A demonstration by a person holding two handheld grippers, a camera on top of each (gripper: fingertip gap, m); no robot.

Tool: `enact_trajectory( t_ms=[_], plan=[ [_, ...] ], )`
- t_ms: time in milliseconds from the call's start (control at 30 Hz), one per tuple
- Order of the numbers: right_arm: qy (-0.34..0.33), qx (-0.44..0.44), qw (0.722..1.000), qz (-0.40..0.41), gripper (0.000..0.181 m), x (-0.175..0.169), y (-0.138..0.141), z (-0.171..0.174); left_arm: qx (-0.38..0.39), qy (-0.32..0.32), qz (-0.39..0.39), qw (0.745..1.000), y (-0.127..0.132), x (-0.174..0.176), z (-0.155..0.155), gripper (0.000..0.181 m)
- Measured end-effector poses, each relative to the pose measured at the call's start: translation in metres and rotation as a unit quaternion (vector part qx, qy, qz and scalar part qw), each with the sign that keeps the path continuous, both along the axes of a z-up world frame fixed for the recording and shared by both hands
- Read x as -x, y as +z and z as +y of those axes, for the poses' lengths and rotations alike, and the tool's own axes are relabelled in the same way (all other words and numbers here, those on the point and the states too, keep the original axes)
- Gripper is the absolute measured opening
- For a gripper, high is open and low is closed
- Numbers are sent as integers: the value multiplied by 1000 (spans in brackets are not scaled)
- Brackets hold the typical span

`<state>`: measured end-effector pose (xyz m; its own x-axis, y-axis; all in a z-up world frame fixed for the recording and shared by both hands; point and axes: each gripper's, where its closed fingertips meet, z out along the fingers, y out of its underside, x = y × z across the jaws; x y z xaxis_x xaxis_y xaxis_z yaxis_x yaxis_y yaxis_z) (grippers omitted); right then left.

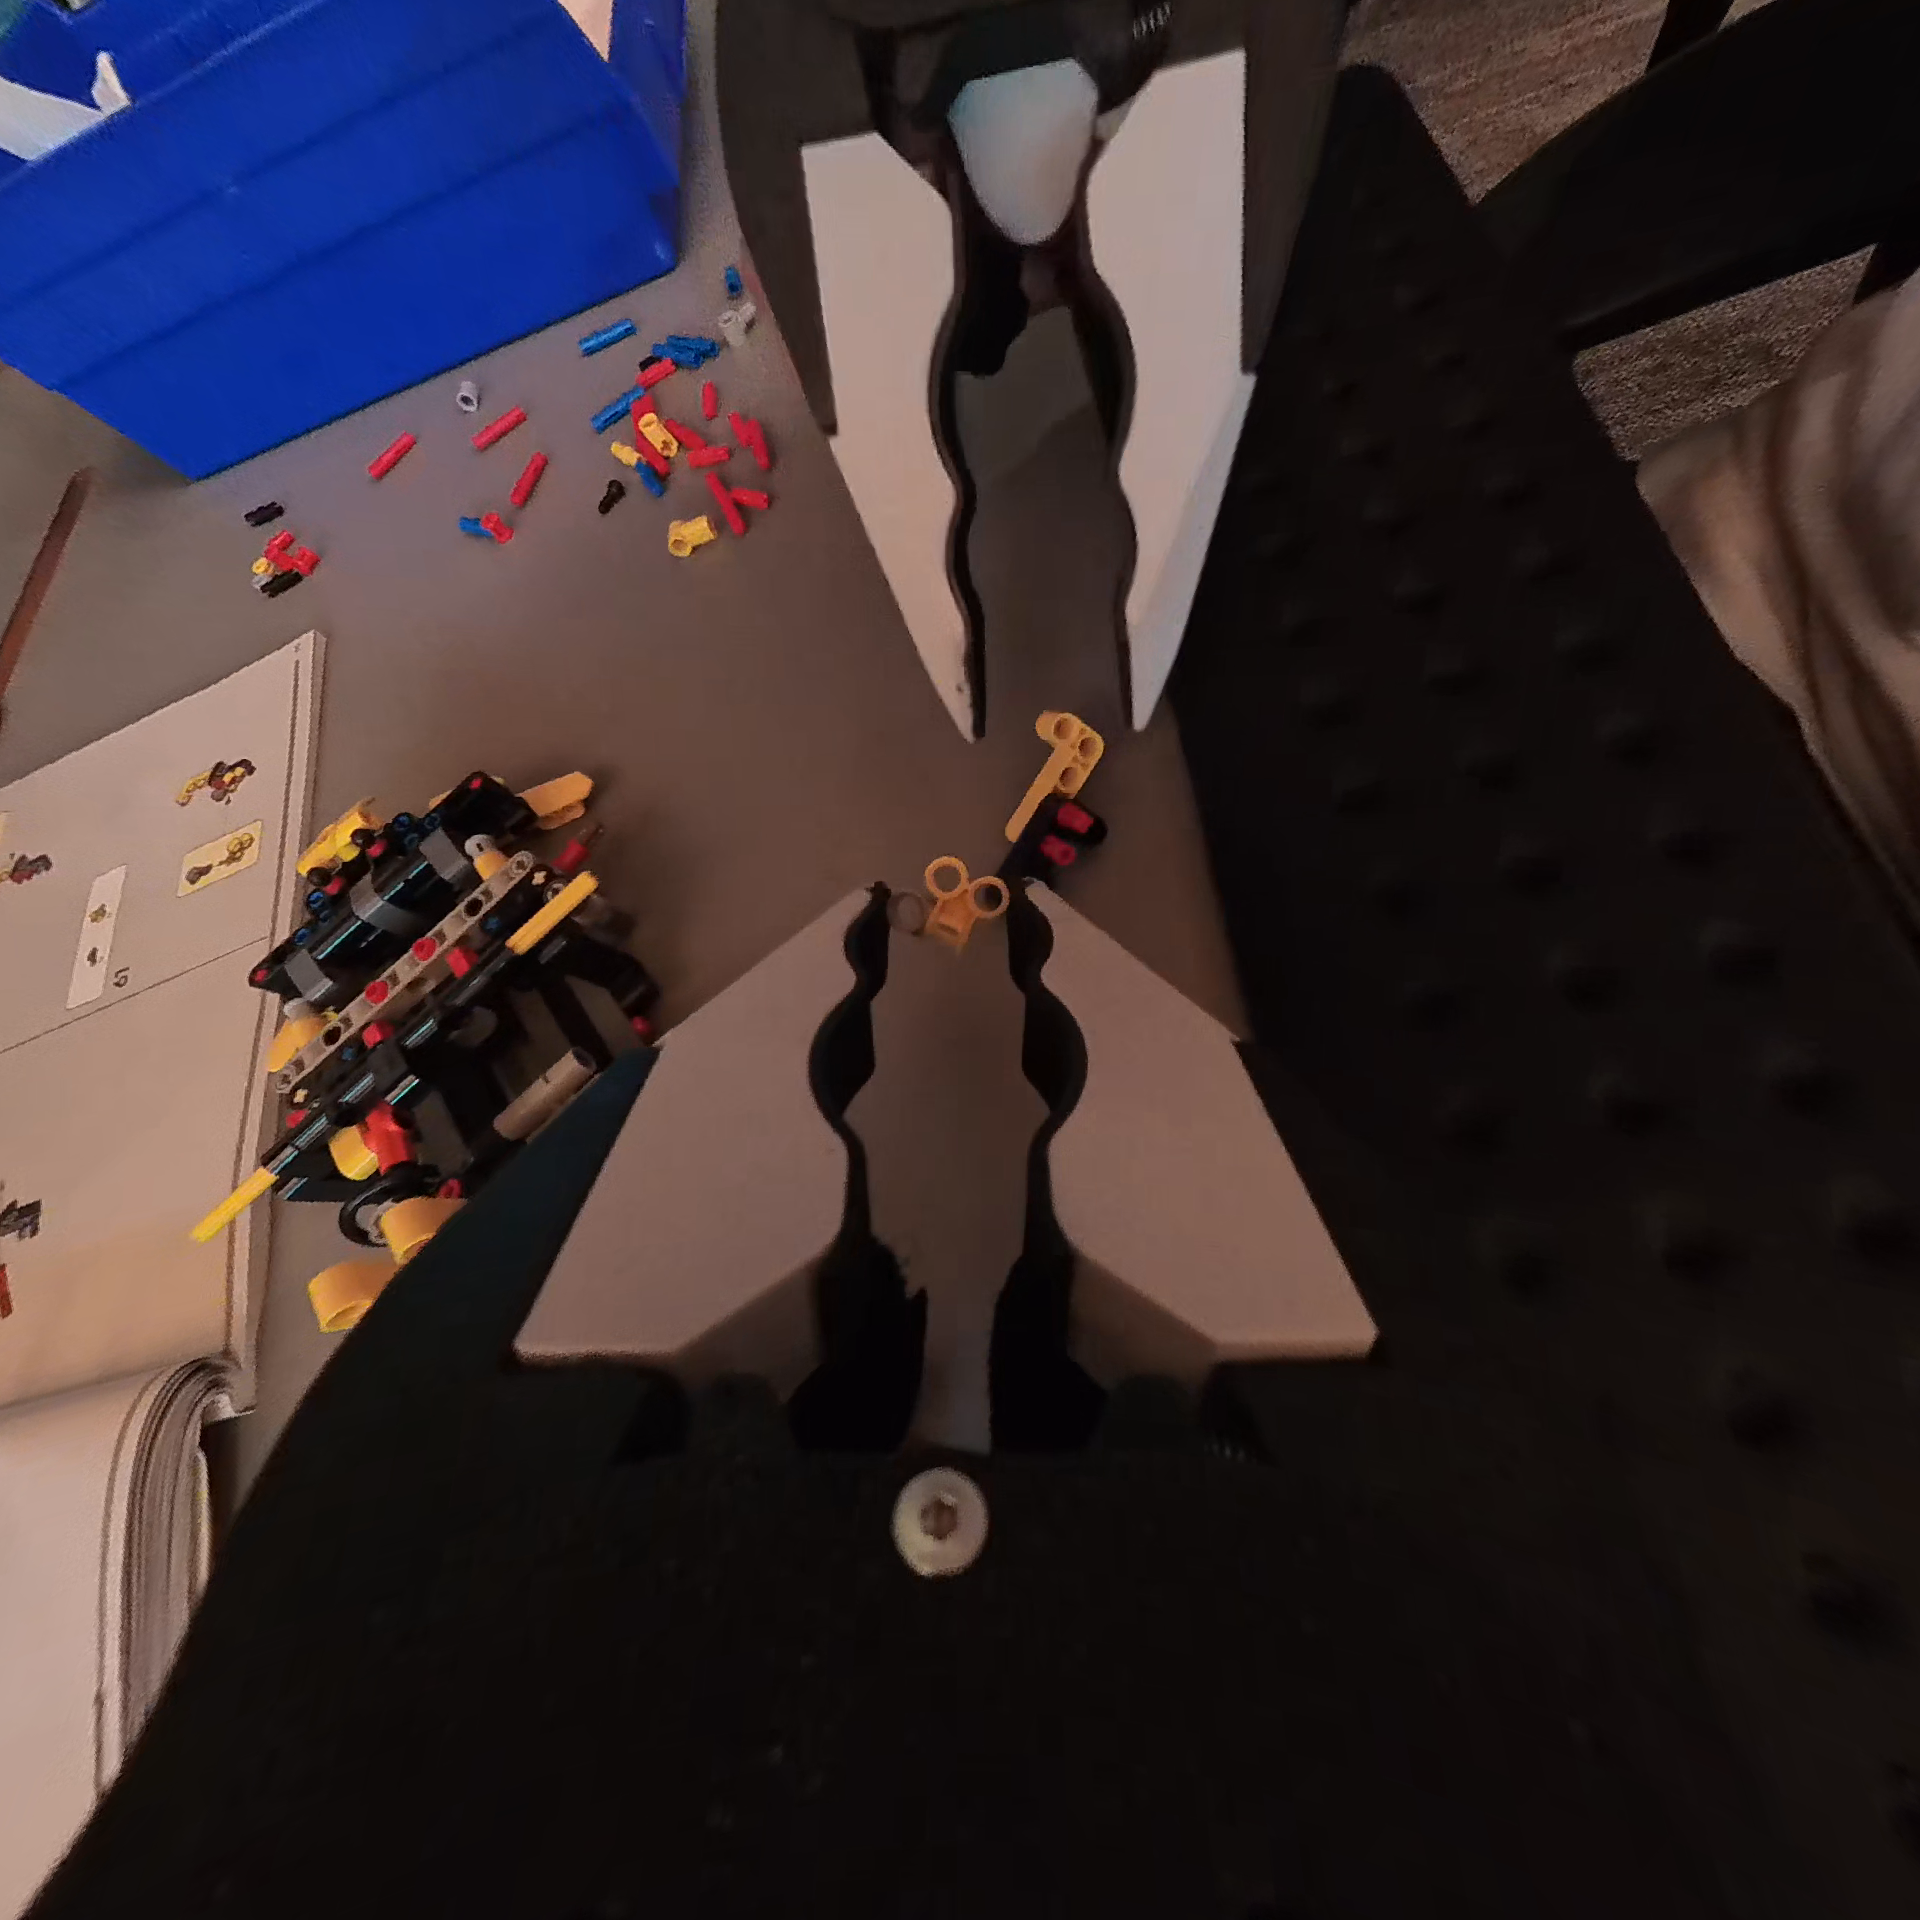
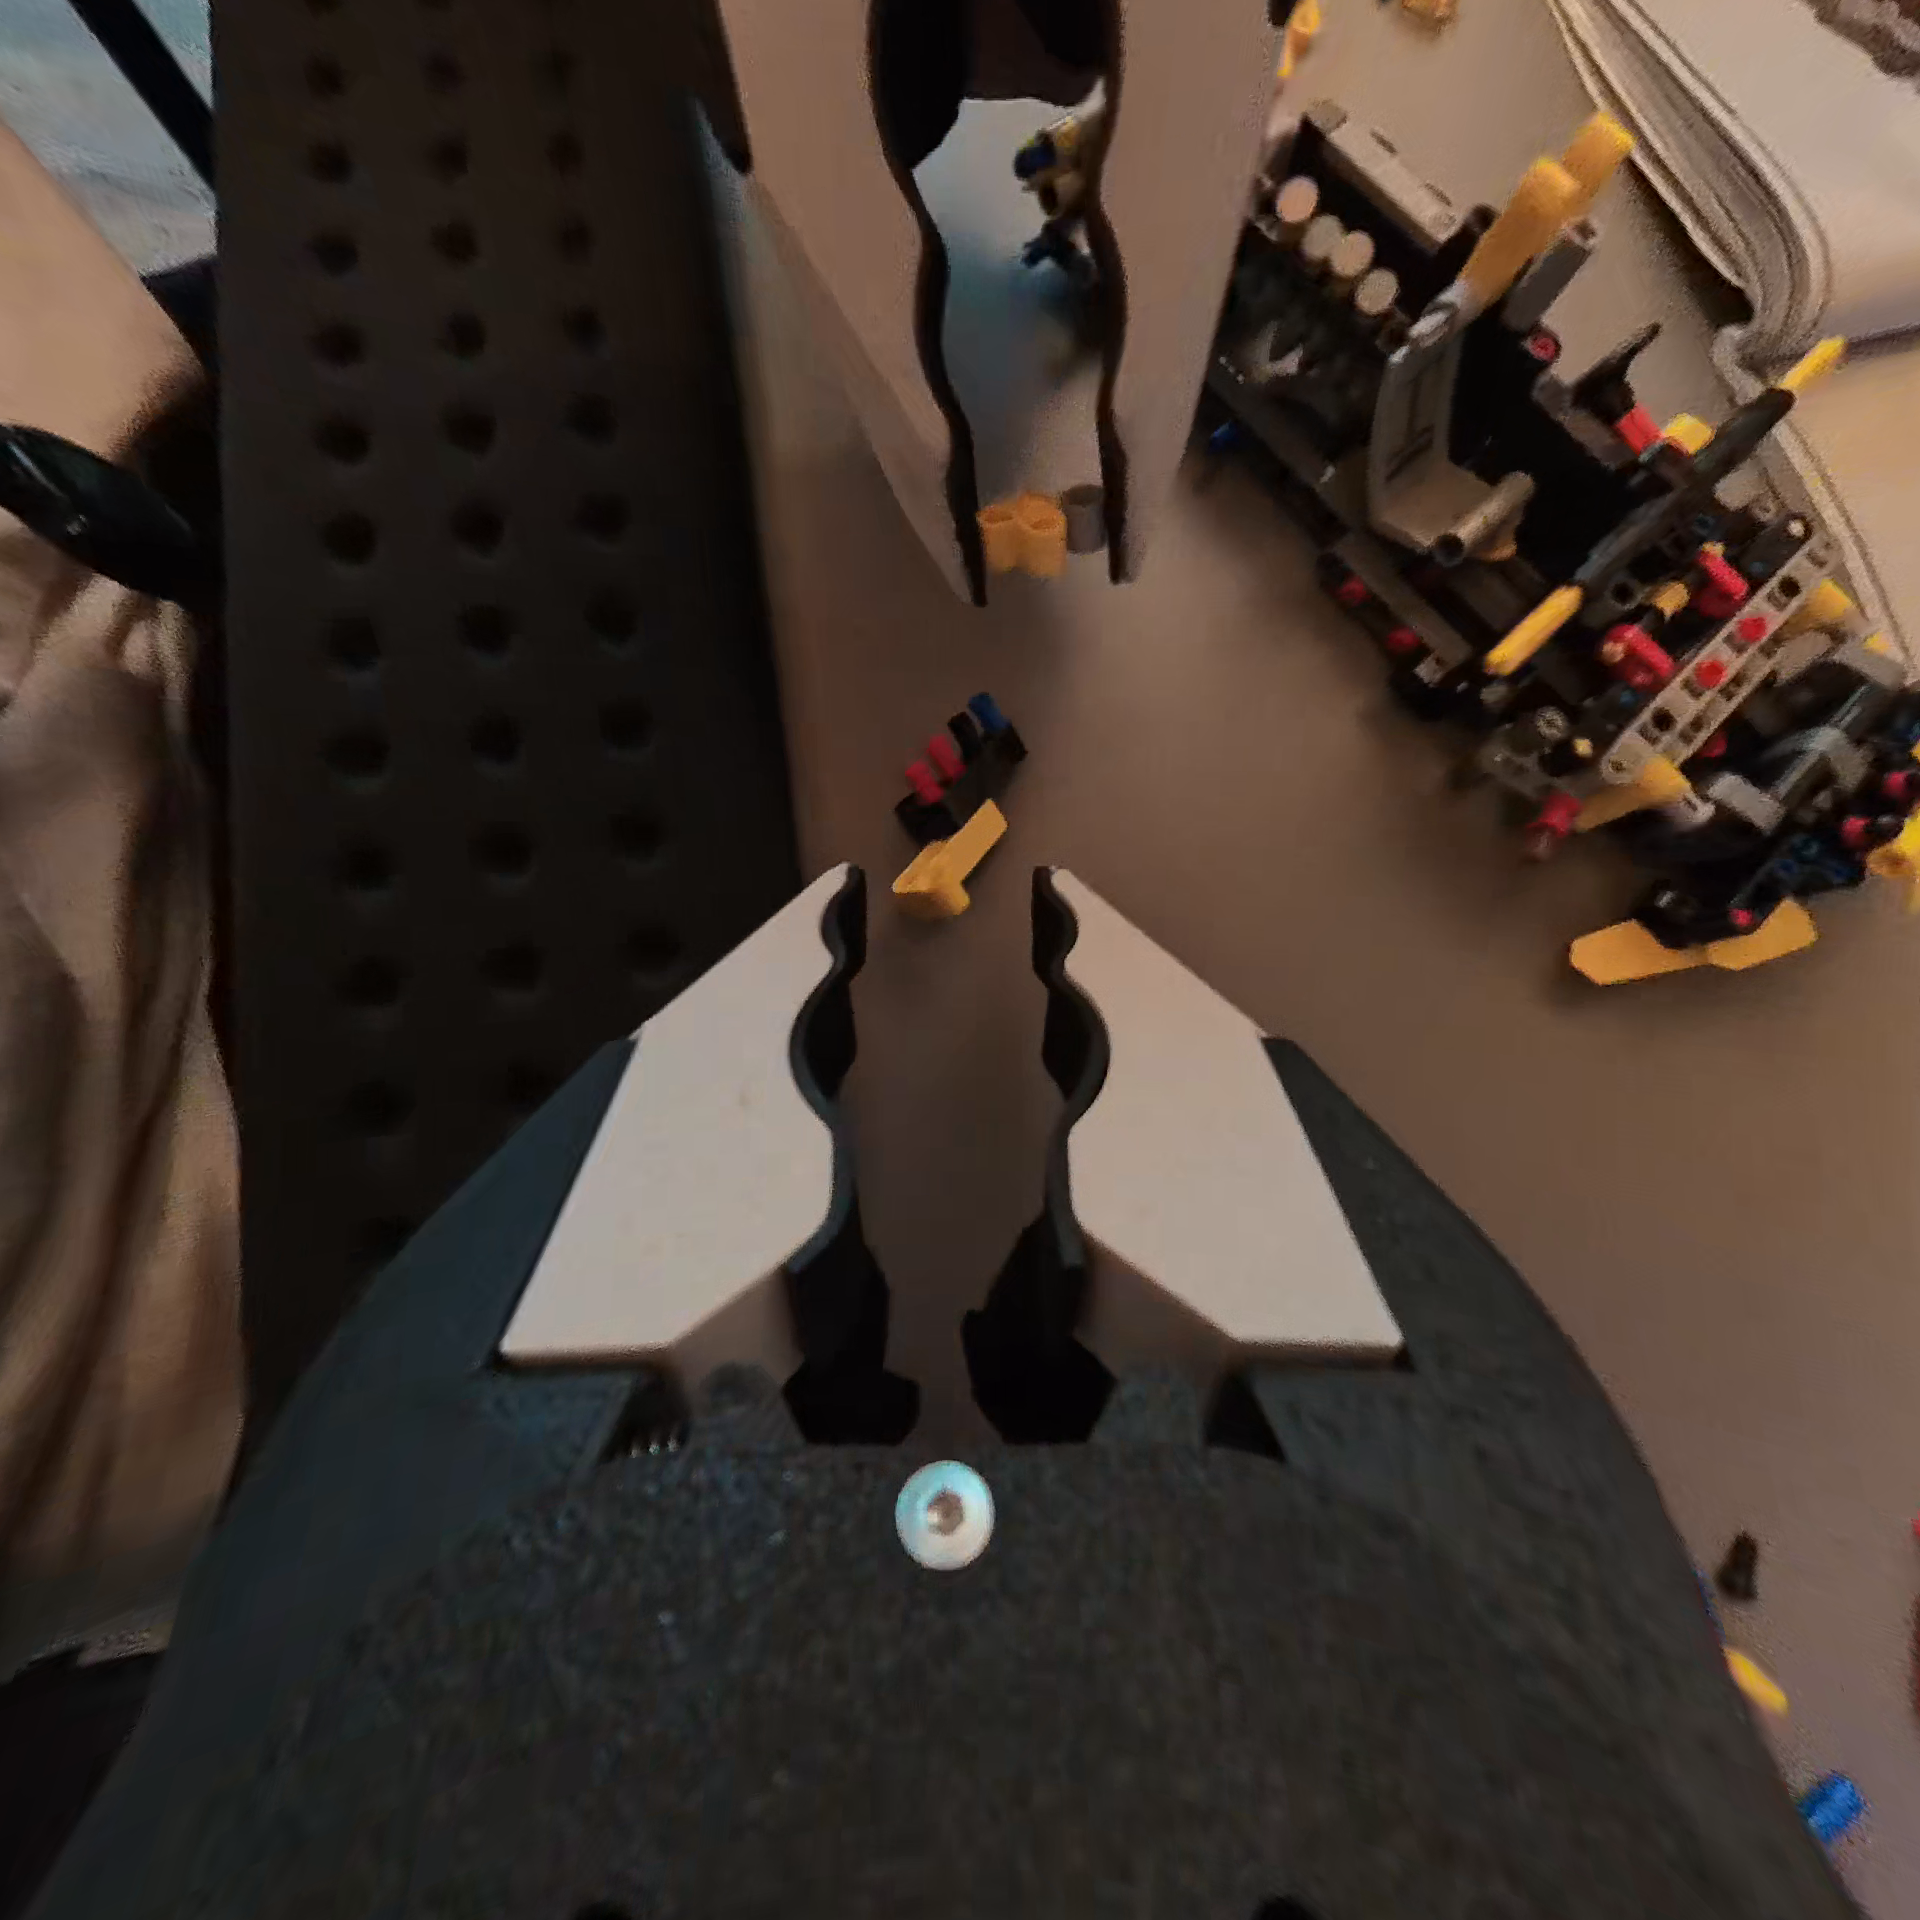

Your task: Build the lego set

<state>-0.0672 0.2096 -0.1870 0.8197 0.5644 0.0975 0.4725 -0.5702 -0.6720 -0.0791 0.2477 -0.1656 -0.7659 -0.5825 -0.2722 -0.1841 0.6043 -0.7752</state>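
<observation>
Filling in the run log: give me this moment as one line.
left gripper: shut on yellow connector | right gripper: open, tips at small black-red-yellow subassembly | main model: apart, untouched

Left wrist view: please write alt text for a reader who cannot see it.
The left gripper holds a small yellow connector between its fingertips, facing the open right gripper. A small black and yellow assembly lies between them on the table.

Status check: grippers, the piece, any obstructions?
Left gripper shut on yellow connector. Right gripper open, empty, over small black-and-yellow subassembly on table. Main model off to the side; nothing blocking.
</observation>
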Motion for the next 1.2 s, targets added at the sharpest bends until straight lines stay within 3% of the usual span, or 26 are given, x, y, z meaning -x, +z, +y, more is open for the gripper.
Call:
enact_trajectory(
  t_ms=[133, 333, 467, 533, 633, 733, 833, 1033, 1200],
  plan=[
    [32, 30, 998, -38, 28, 3, -16, 2, -7, -1, 1, 1000, -4, 0, 0, 24],
    [51, 8, 997, -49, 14, 1, -15, 6, -6, 4, -3, 1000, -3, -2, 4, 24],
    [61, 45, 990, 116, 14, 14, -3, 1, -17, -7, -12, 1000, -4, -1, 3, 24],
    [98, 109, 962, 229, 14, 22, 4, -11, -37, -17, -16, 999, -8, 2, 1, 24],
    [152, 194, 928, 281, 14, 22, -2, -22, -51, -29, -11, 998, -15, 5, -4, 24],
    [168, 225, 925, 257, 13, 15, -12, -17, -65, -30, -14, 997, -18, 5, -5, 24],
    [163, 204, 943, 207, 15, 4, -14, -8, -65, -31, -16, 997, -18, 6, -8, 24],
    [73, 101, 987, 104, 27, -26, -2, 3, -81, -36, -21, 996, -18, 9, -14, 24],
    [13, 65, 992, 107, 31, -8, 7, -8, -78, -30, -20, 996, -16, 8, -11, 24]
  ],
)
